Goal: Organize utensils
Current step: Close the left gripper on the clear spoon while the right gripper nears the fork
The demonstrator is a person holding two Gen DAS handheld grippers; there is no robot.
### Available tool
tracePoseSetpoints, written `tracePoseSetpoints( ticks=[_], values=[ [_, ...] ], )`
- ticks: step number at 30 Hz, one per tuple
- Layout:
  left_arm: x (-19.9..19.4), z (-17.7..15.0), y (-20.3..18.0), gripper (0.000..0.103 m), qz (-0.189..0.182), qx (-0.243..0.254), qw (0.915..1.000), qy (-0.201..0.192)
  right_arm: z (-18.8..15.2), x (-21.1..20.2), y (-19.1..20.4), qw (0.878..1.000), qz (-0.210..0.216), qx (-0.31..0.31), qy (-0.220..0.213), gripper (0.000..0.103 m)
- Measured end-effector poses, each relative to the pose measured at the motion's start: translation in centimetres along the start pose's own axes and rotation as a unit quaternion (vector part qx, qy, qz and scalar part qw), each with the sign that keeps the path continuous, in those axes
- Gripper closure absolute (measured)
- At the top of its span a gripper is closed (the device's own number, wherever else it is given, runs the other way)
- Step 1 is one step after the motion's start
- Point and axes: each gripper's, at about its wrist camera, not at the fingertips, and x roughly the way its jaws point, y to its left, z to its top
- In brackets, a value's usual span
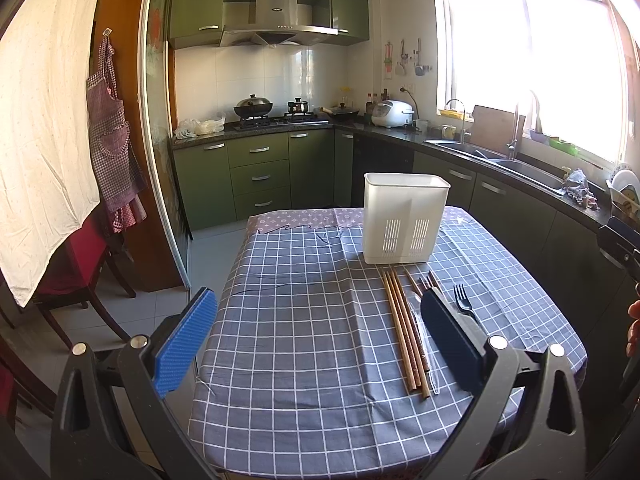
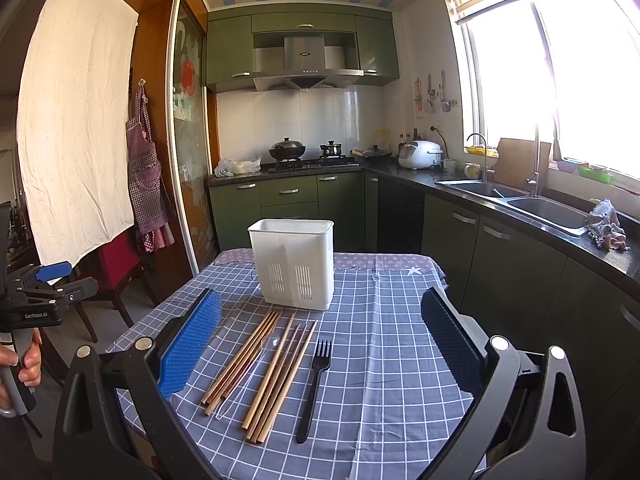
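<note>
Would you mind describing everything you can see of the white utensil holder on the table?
The white utensil holder is a tall, rectangular tub that looks like matte plastic, with rounded corners and an open top. Its near wall carries two panels of vertical drainage slots low down, and a faint vertical line suggests an inner divider. It stands upright on the checked tablecloth near the table's far end. No utensil rises above its rim. The chopsticks lie just in front, their tips close to its base; contact is unclear. Neither gripper touches it.
</note>
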Motion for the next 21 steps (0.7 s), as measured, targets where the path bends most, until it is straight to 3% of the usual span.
tracePoseSetpoints(
  ticks=[6, 12, 17, 21],
  values=[
    [0.7, 0.0, -0.1, 0.006, 0.001, 0.005, 1.0, 0.008, -0.1, 0.8, -0.4, 1.0, 0.0, 0.003, 0.011, 0.004],
    [2.9, 0.5, -0.8, 0.006, 0.007, 0.022, 0.9991, 0.035, 0.1, 3.2, -1.1, 0.999, -0.008, -0.011, 0.052, 0.004],
    [6.8, 1.3, -2.5, 0.006, 0.003, 0.044, 0.9957, 0.081, 0.2, 6.9, -2.0, 0.993, -0.013, -0.032, 0.113, 0.004],
    [10.7, 1.9, -4.8, 0.006, -0.017, 0.064, 0.9889, 0.133, 0.3, 10.8, -3.2, 0.982, 0.002, -0.029, 0.186, 0.004]
  ],
)
